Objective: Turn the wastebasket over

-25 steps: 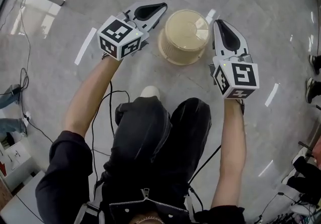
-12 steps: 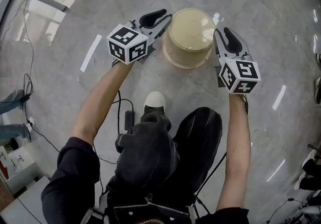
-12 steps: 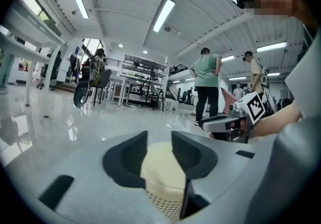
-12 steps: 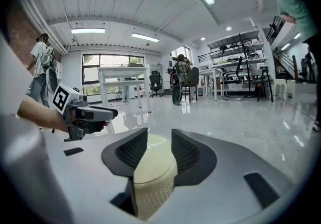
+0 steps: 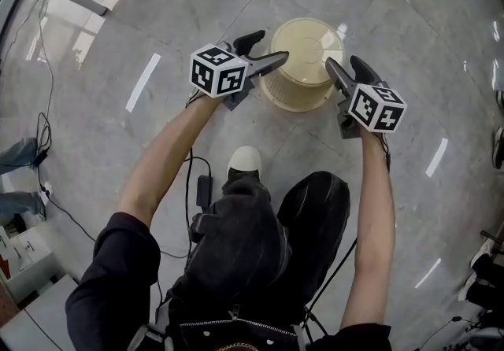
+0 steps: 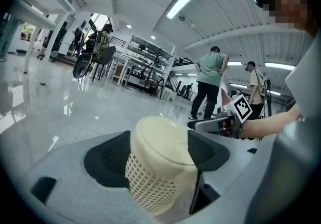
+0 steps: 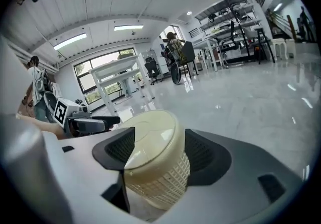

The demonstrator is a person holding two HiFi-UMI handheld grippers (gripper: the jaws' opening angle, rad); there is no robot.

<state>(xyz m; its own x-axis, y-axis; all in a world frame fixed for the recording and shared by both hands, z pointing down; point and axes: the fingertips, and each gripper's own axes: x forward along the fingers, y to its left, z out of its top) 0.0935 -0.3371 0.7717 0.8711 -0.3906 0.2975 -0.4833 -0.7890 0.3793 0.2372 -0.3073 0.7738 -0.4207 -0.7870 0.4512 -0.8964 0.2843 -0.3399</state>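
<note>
The cream wastebasket (image 5: 303,58) stands mouth down on the grey floor, its solid base up and its lattice wall flaring toward the floor. My left gripper (image 5: 270,48) sits at the basket's left side, tips close to the wall. My right gripper (image 5: 342,66) sits at its right side. Both have just been opening and now stand open, pads pressing on nothing. In the left gripper view the wastebasket (image 6: 160,168) shows past the spread jaws of the left gripper (image 6: 158,155). The right gripper view shows the wastebasket (image 7: 155,168) likewise beyond the right gripper (image 7: 155,152).
The person's bent legs and a white shoe (image 5: 244,159) are just behind the basket. A black box (image 5: 202,184) and cables lie on the floor at the left. Bystanders (image 6: 208,85) stand beyond, with tables (image 7: 123,80) and racks (image 6: 145,65) further off.
Both grippers have come down and in toward the basket's sides, rolled at the wrist, and their jaws went from shut to open. The basket stays mouth down on the floor.
</note>
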